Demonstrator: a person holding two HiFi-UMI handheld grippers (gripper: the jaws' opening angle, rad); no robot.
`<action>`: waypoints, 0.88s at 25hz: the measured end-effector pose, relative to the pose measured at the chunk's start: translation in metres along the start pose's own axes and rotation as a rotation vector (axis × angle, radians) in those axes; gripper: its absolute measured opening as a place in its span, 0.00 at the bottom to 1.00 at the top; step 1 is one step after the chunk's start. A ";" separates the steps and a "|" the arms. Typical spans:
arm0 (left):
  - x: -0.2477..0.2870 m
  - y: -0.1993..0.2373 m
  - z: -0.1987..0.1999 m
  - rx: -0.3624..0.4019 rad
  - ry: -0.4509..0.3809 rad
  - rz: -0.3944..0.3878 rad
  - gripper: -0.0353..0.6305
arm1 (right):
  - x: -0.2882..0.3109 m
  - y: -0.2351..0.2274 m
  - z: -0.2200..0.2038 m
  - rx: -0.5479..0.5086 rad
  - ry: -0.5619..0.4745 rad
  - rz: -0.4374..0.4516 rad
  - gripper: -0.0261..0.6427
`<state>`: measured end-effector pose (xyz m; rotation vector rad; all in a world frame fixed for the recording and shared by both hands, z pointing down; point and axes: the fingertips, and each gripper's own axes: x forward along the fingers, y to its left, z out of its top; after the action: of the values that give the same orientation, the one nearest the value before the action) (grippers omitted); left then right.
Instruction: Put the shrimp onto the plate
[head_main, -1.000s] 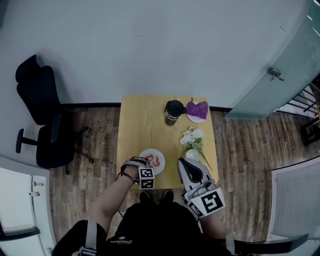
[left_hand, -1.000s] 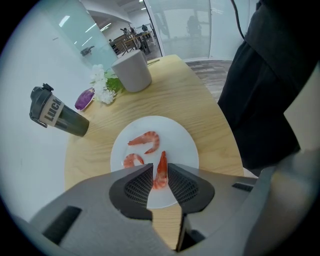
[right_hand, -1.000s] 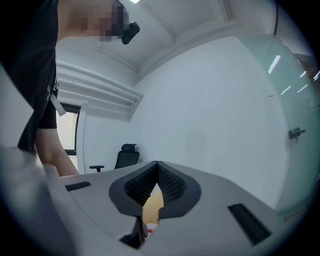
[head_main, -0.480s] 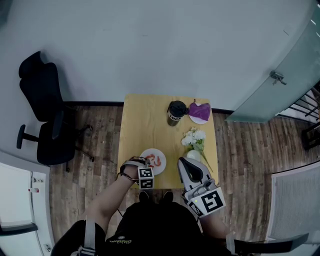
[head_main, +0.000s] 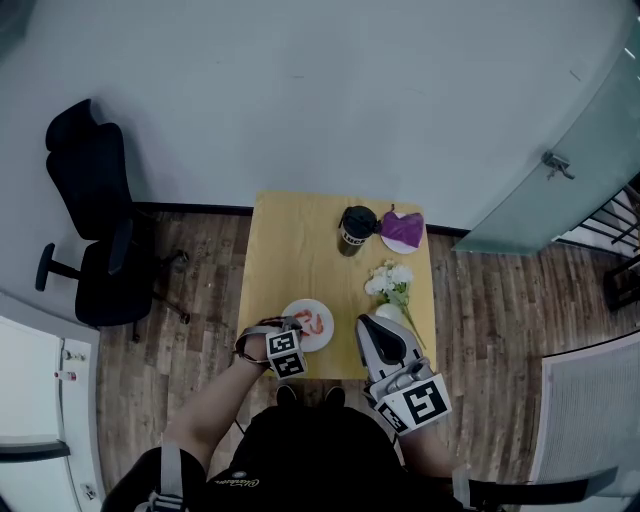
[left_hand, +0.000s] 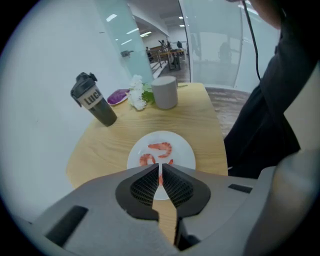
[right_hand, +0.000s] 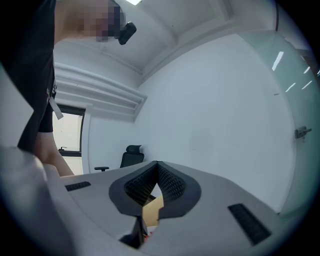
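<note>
Back from the shrimp eases the left gripper, jaws pinched to a slit and holding nothing. They lie on the white plate just beyond its tips, so placing looks finished. Next: pull clear. Right gripper is closed and empty. Farther beyond stands a black tumbler, its lettering starting "LUC".

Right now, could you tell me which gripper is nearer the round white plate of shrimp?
Left. The left gripper is at the near edge of the round white plate; the right gripper is off to its right, aimed at the wall.
</note>
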<state>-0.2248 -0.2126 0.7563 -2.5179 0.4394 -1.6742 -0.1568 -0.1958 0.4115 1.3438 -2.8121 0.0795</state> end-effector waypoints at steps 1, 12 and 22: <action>-0.008 0.002 0.005 -0.048 -0.035 0.009 0.09 | 0.000 0.001 0.000 -0.001 -0.001 0.004 0.04; -0.117 0.039 0.062 -0.472 -0.427 0.170 0.06 | 0.001 0.006 0.004 -0.003 -0.018 0.031 0.04; -0.221 0.078 0.085 -0.654 -0.712 0.327 0.06 | 0.002 0.009 0.012 -0.001 -0.045 0.046 0.04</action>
<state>-0.2413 -0.2319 0.5083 -2.9796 1.3662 -0.4828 -0.1650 -0.1917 0.3998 1.2974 -2.8802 0.0491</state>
